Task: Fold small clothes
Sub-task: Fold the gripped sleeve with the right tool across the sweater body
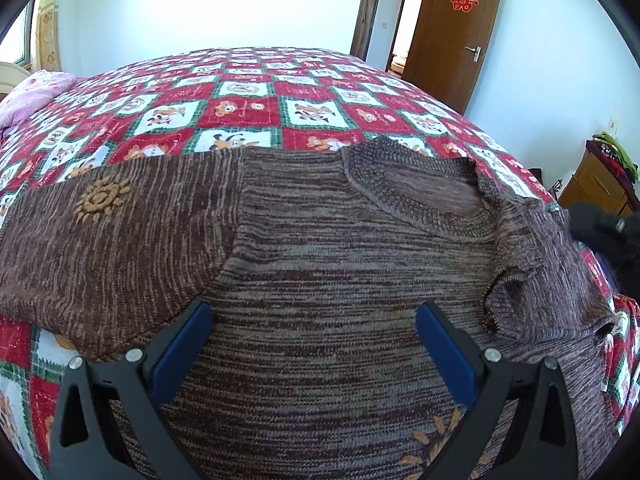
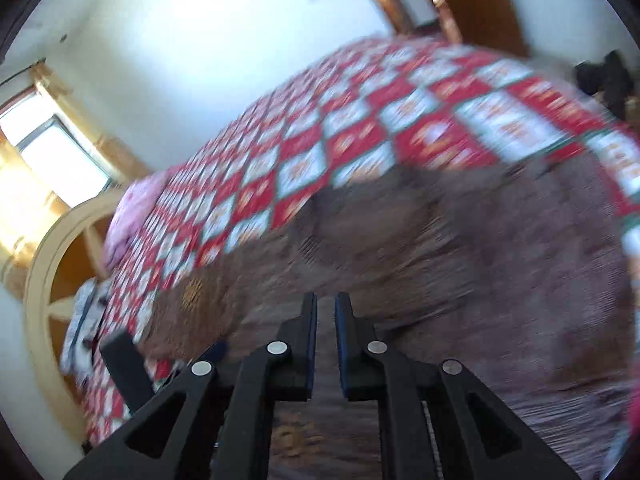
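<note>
My left gripper (image 1: 314, 320) spread wide over the brown sweater (image 1: 320, 248), right gripper (image 2: 326, 312) nearly pressed together, nothing pinched; sweater lies near the bed (image 1: 248, 92) front edge, one sleeve folded in, rest unfolded.

A red, white and green patchwork quilt (image 1: 256, 108) covers the bed; a brown door (image 1: 460, 28) stands open beyond, a pink pillow (image 1: 32, 94) at left.
</note>
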